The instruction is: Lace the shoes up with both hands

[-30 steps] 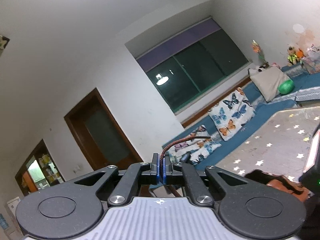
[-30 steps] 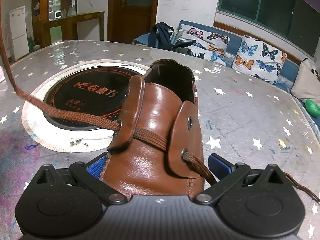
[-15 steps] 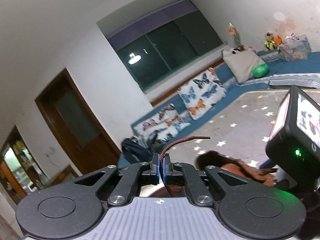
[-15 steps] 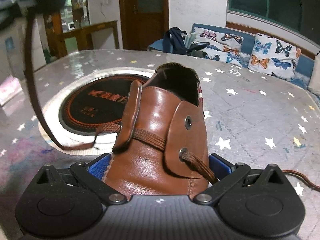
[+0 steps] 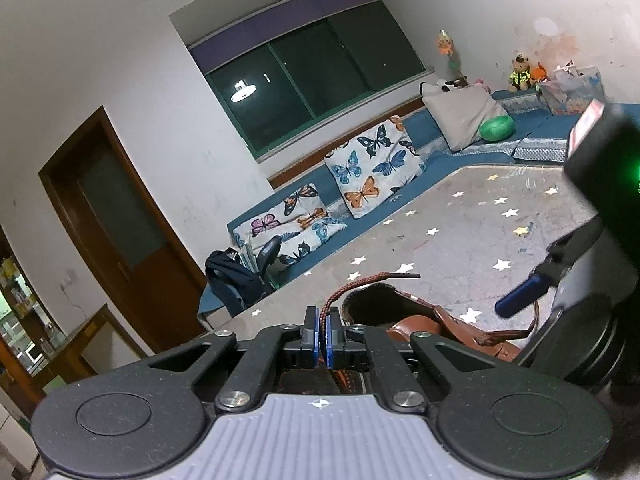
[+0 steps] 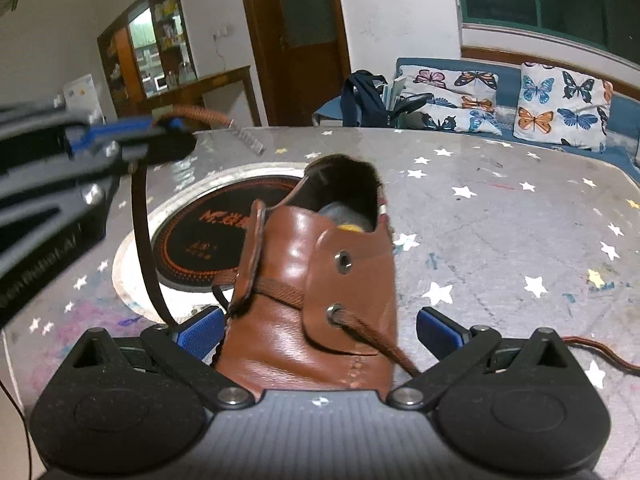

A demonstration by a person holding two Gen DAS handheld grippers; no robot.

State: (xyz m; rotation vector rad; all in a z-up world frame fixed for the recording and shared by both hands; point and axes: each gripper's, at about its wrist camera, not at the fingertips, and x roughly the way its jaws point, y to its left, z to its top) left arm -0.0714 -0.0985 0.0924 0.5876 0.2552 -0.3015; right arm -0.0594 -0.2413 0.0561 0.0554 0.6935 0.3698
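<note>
One brown leather shoe (image 6: 312,300) stands on the star-patterned tabletop (image 6: 500,240), its toe between the spread blue pads of the right claw (image 6: 320,334), which flank it on both sides; whether the pads touch the leather cannot be told. A brown lace (image 6: 280,288) crosses the tongue between the lowest holes, while the upper hole on the near flap stands unthreaded. From the right wrist view, one end of the lace climbs from the far side of the shoe to the left claw (image 6: 160,126), blurred at the frame's left edge above a round black hotplate (image 6: 224,236) set into the tabletop. Only the left wrist view shows the grip clearly: the left claw (image 5: 322,336) is pressed together on the lace (image 5: 360,284), whose dark tip juts past the pads above the shoe's opening (image 5: 420,320). Butterfly cushions (image 5: 372,168) line a blue bench beyond.
</note>
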